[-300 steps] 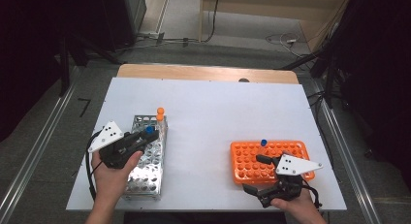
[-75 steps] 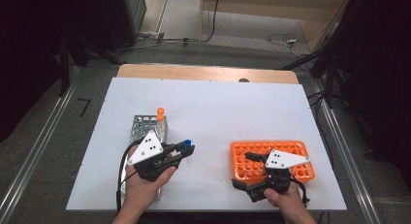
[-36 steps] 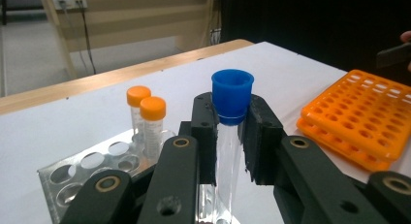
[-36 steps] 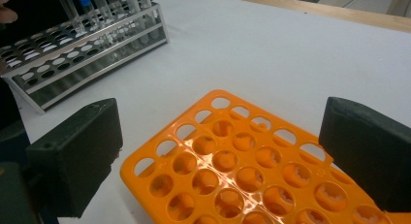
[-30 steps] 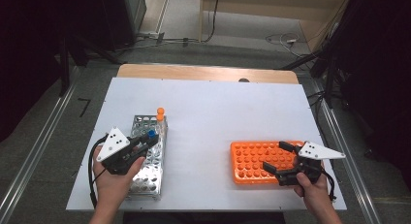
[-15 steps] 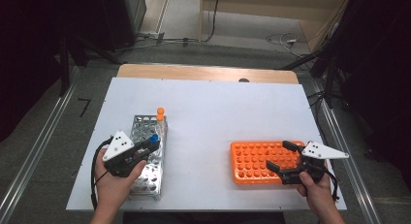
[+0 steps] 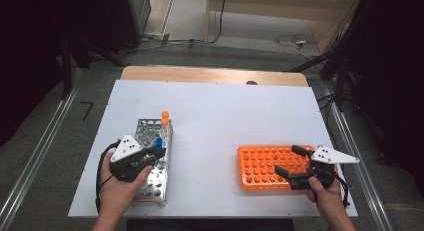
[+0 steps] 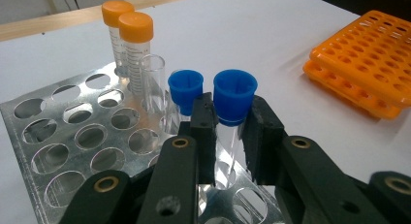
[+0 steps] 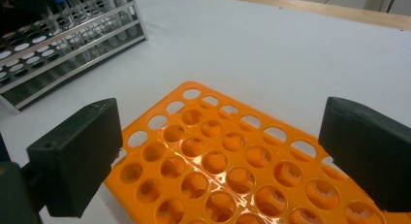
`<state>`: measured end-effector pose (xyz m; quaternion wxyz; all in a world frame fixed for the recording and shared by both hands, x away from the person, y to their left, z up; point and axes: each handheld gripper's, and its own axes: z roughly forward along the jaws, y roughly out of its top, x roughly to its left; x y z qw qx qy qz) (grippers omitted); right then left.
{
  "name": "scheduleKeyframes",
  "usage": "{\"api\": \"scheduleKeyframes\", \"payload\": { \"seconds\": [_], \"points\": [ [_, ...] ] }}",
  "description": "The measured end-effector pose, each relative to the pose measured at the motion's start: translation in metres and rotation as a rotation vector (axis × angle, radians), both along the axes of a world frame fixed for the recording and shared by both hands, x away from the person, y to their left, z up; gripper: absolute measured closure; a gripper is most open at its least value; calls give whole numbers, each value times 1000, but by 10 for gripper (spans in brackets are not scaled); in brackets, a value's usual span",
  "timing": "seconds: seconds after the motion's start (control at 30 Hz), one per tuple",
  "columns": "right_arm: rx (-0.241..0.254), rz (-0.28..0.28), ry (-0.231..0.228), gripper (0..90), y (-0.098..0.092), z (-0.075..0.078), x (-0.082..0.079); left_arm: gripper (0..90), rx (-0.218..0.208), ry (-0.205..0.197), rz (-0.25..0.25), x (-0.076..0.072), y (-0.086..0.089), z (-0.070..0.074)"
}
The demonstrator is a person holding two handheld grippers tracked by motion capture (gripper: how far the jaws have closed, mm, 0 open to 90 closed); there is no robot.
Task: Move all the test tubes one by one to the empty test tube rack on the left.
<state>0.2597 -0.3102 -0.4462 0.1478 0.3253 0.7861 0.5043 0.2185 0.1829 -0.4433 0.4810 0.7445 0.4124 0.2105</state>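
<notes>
Presently, a clear test tube with a blue cap (image 8: 234,95) is being pinched just below its cap by the left tongs (image 8: 228,132), whose two black jaws are pressed against the glass on either side. The tube is being held upright with its lower end in a hole of the perforated silver metal rack (image 8: 72,141), near that rack's right edge as the left gripper view shows it. Just beside it, a second blue-capped clear tube (image 8: 184,90) is being carried by the rack, with an uncapped clear tube (image 8: 152,78) and two orange-capped tubes (image 8: 127,32) standing farther back. Meanwhile, the right tongs (image 9: 218,156) are being held spread wide above the near end of the orange plastic rack with round holes (image 9: 213,156), nothing being gripped between them. Both racks are being borne by the white surface (image 7: 215,116), well apart from each other.
</notes>
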Motion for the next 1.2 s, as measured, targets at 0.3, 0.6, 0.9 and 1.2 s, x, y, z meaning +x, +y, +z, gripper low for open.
{"api": "scheduleKeyframes", "payload": {
  "seconds": [0.3, 0.6, 0.9, 1.2],
  "points": [
    [-3, 1, 2, 6, 0, -1, 0, 755, 4, 15, -3, 1, -1, 0],
    [-6, -1, 2, 7, 1, 0, 0, 701, -8, 33, -27, 2, -1, 0],
    [-6, -4, -1, 7, 0, 0, 0, 551, -42, 30, -71, 2, 1, 2],
    [-7, -6, -1, 7, -1, 0, 0, 195, -57, -4, -72, -1, 2, 7]
  ]
}}
